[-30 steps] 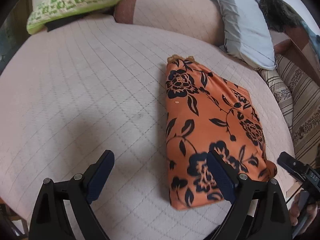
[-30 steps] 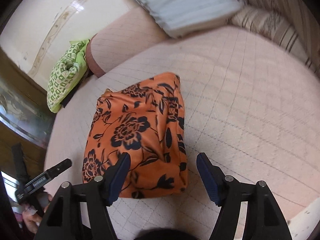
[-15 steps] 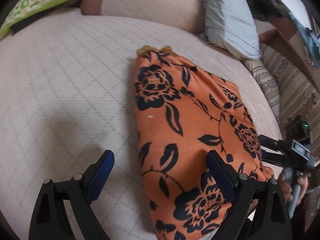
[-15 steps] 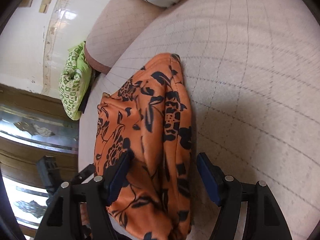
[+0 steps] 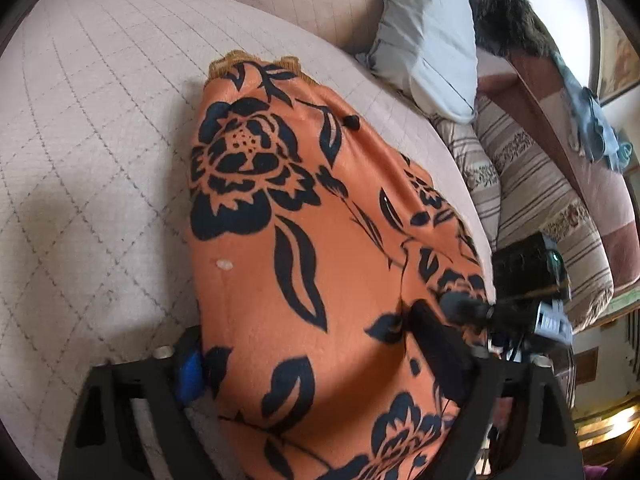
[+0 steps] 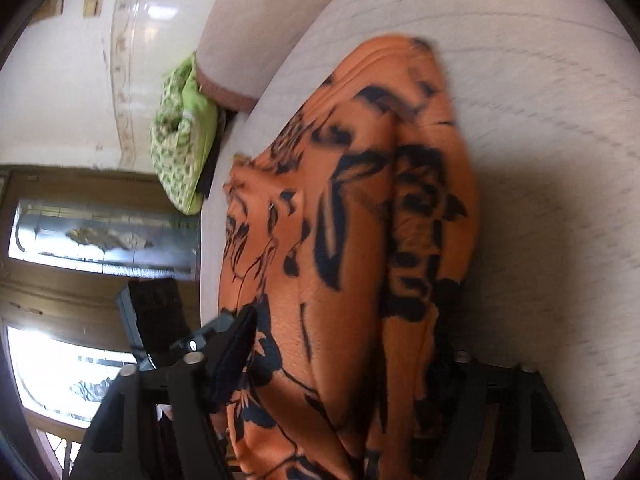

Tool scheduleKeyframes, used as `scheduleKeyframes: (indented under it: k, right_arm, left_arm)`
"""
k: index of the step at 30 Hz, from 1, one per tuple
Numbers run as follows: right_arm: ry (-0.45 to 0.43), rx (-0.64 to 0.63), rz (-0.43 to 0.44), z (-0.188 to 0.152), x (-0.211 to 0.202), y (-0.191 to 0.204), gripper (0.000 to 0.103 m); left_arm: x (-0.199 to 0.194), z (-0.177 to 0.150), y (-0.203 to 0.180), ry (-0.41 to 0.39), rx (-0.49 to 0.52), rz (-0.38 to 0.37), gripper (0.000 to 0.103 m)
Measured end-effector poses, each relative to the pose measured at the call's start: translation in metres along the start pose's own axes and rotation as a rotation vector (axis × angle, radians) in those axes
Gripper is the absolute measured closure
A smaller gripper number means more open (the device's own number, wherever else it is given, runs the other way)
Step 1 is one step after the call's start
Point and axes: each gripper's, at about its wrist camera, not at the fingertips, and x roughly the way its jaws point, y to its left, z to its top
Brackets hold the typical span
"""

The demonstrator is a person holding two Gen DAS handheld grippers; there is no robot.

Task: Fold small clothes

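A folded orange garment with a black flower print (image 5: pixel 304 216) lies on the quilted beige bed (image 5: pixel 88 128). My left gripper (image 5: pixel 316 364) is open, and the near end of the garment fills the gap between its fingers and covers part of them. In the right wrist view the same garment (image 6: pixel 352 216) lies between the open fingers of my right gripper (image 6: pixel 344 360), which comes at it from the opposite side. Each gripper shows in the other's view, at the garment's far edge.
A grey-blue pillow (image 5: pixel 424 36) and striped cushions (image 5: pixel 532 184) lie beyond the garment at the bed's head. A green patterned cushion (image 6: pixel 180 136) rests by the beige bolster (image 6: pixel 256 28). The bed's edge runs just past the garment, with a wooden cabinet (image 6: pixel 80 240) beyond.
Both grippers have moved forward and down onto the garment. Its near ends now sit between the open fingers, and the cloth fills much more of each view.
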Motion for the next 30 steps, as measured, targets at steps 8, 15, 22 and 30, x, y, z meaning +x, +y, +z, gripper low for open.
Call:
scheduleKeyframes:
  k: [8,15,22,30]
  right_arm:
    - [-0.065,-0.116,-0.087,-0.018,0.0,0.062,0.05]
    - [-0.055,-0.202,-0.074,-0.042,0.021,0.125,0.051]
    - [0.005,-0.217,-0.054,-0.069,0.075,0.153,0.051]
    - [0.04,-0.239,-0.268,-0.087,0.128,0.133,0.037]
  left_arm:
    - [-0.04,-0.001,-0.006,-0.074,0.031,0.007,0.054]
    - [-0.124,-0.007,-0.002,-0.18,0.05,0.099,0.054]
    - [-0.154,-0.035,0.036,-0.208,0.001,0.234,0.054]
    - [-0.136,-0.063,0.103,-0.17,-0.218,0.289,0.031]
